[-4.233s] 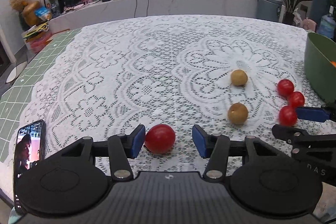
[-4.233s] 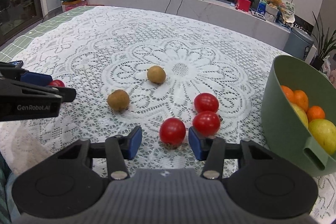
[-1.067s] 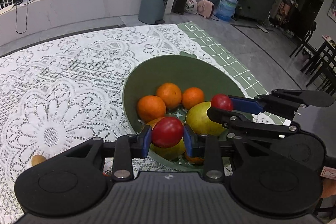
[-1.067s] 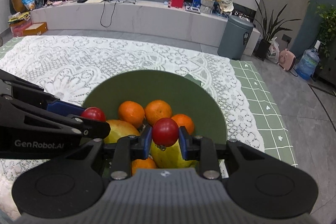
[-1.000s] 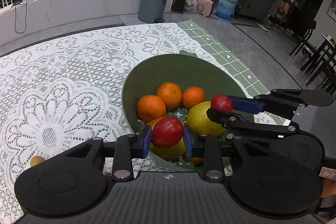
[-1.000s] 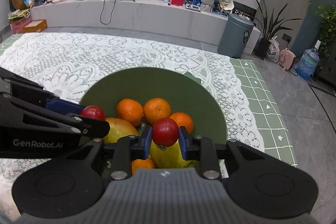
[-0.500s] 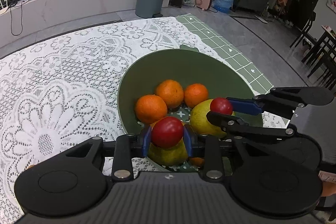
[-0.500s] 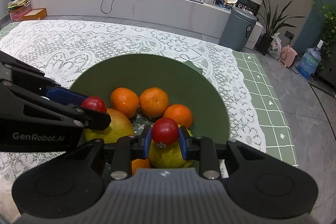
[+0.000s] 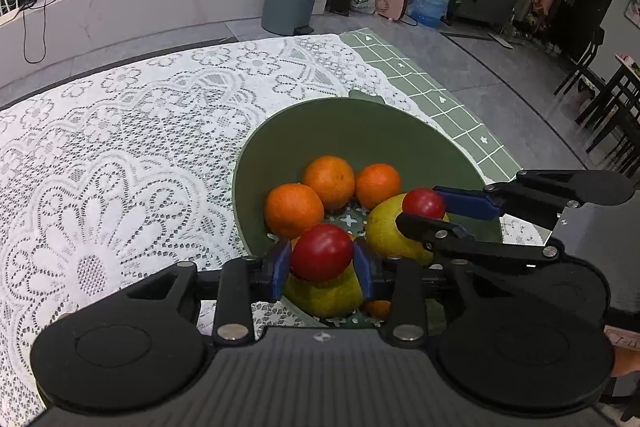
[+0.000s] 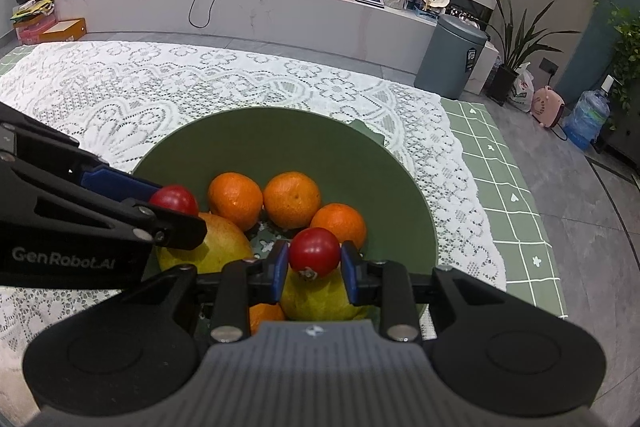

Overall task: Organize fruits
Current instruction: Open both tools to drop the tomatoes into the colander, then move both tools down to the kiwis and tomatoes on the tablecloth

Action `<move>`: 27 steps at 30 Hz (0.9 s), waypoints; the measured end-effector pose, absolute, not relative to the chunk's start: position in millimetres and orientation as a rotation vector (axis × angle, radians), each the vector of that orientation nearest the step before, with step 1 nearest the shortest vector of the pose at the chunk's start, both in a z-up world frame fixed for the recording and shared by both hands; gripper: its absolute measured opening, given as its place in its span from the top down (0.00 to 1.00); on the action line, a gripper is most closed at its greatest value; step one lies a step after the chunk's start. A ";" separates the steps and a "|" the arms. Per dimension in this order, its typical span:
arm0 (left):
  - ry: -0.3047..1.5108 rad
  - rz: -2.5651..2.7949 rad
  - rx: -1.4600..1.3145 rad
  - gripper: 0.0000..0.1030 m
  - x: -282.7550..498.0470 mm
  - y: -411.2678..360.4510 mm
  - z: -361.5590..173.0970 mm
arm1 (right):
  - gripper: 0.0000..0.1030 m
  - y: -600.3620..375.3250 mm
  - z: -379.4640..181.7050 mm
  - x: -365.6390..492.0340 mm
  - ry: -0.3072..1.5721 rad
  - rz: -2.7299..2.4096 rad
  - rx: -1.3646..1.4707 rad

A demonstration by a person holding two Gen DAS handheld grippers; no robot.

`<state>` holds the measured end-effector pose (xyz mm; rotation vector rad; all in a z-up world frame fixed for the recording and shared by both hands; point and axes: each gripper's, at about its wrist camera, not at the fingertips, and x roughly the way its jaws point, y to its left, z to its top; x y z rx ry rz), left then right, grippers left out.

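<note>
My left gripper (image 9: 322,263) is shut on a red tomato (image 9: 322,253) and holds it over the near side of the green bowl (image 9: 332,123). My right gripper (image 10: 314,265) is shut on another red tomato (image 10: 315,252) over the same bowl (image 10: 280,135). The bowl holds three oranges (image 9: 329,181), two yellow-green pears (image 9: 386,231) and another orange low at the near edge (image 10: 266,315). Each gripper shows in the other's view: the right one (image 9: 426,213), the left one (image 10: 176,209).
The bowl stands on a white lace tablecloth (image 9: 120,155) near the table's right edge. Green checked cloth (image 10: 516,203) shows past the lace. Beyond the table are the floor, a grey bin (image 10: 454,57) and a low white cabinet (image 10: 240,7).
Both grippers closed on tomatoes on the table, lifted them and carried them over the bowl. In the last second both have sunk a little toward the fruit in the bowl.
</note>
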<state>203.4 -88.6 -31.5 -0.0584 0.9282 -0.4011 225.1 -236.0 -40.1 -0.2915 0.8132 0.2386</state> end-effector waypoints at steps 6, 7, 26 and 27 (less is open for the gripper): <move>0.903 -0.401 -0.089 0.45 202.3 -81.2 -23.2 | 0.62 -236.8 -37.4 225.3 0.801 0.240 -0.271; 0.898 -0.399 -0.094 0.44 201.5 -80.1 -21.2 | 0.61 -236.3 -37.4 225.2 0.799 0.238 -0.269; 0.724 -0.311 -0.110 0.40 164.7 -51.2 14.0 | 0.23 -227.8 -2.9 184.0 0.640 0.244 -0.142; 0.716 -0.301 -0.104 0.40 161.3 -49.1 15.1 | 0.23 -225.6 -2.4 179.5 0.630 0.245 -0.135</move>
